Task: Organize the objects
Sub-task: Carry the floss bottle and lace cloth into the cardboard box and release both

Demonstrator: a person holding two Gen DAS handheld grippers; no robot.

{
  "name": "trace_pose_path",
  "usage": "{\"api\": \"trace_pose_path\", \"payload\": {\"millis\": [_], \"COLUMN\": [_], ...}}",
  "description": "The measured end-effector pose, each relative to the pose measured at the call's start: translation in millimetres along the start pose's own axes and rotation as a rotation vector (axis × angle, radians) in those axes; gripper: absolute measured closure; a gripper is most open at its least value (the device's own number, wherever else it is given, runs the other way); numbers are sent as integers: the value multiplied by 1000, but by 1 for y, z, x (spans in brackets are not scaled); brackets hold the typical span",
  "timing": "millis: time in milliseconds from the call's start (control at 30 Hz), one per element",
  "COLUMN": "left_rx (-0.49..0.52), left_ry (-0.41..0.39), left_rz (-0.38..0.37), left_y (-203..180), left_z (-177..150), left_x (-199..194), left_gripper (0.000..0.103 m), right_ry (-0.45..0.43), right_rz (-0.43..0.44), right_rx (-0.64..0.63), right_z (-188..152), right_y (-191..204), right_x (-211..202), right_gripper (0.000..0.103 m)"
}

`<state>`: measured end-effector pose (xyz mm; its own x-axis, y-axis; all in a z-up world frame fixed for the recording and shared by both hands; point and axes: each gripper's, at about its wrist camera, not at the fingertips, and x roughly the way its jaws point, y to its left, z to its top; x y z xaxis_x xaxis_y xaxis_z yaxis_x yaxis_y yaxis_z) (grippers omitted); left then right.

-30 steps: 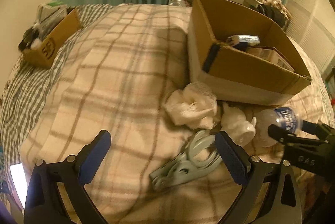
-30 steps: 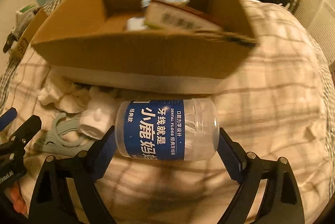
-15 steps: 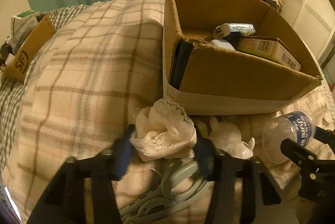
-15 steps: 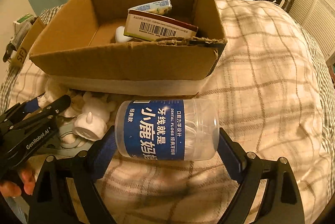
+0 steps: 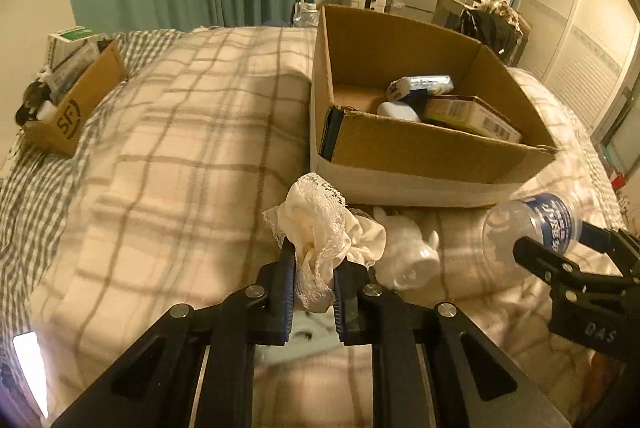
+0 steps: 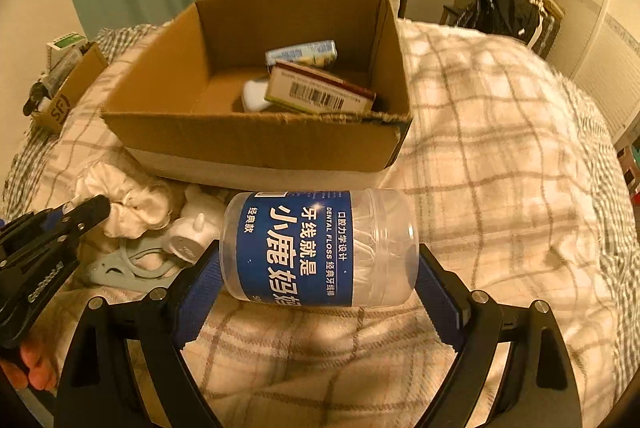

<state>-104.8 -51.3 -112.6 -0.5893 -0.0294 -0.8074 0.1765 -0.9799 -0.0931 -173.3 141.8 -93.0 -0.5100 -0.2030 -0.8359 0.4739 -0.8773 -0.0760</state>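
My left gripper (image 5: 314, 270) is shut on a cream lace cloth (image 5: 324, 228) and holds it above the plaid blanket, just in front of the open cardboard box (image 5: 420, 155). My right gripper (image 6: 318, 280) is shut on a clear dental floss jar with a blue label (image 6: 320, 248), held on its side in front of the box (image 6: 256, 143). The jar also shows at the right of the left wrist view (image 5: 532, 224). A white ceramic figure (image 5: 408, 256) and a grey plastic clip (image 6: 128, 268) lie on the blanket between the grippers.
The box holds a barcoded carton (image 6: 316, 91), a blue-white packet (image 6: 300, 52) and a white item (image 5: 398, 110). A smaller cardboard box (image 5: 72, 107) with items sits at the bed's far left. Furniture and green curtains stand beyond the bed.
My left gripper moved forward over the clip, closed on the lace cloth and lifted it. My right gripper rose with the floss jar held the same way.
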Motion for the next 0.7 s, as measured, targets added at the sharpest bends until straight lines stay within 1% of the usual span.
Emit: {"api": "trace_pose_path", "payload": {"millis": [100,200,400,567,700], "left_rx": [-2,-12,7,29,50], "left_ry": [22,23,-18,-63,-109], "left_rz": [19,16,-5,-35,-57], "left_y": [-1,-2,-12,-23,-31], "left_z": [-6,-9,-6,12,32], "left_x": [-11,-19,-42,-62,-78], "left_gripper": [88,88,88,88,88], "right_ry": [-33,-70,-141,-201,-259], "right_rz": [8,13,40,64,86], "right_rx": [-5,-9,-10,-9,-2], "right_z": [-1,2,2,11,26], "right_y": [2,3,5,3,-3], "right_x": [-13,-27,-56,-81,-104], "right_gripper": [14,14,14,14,14]}}
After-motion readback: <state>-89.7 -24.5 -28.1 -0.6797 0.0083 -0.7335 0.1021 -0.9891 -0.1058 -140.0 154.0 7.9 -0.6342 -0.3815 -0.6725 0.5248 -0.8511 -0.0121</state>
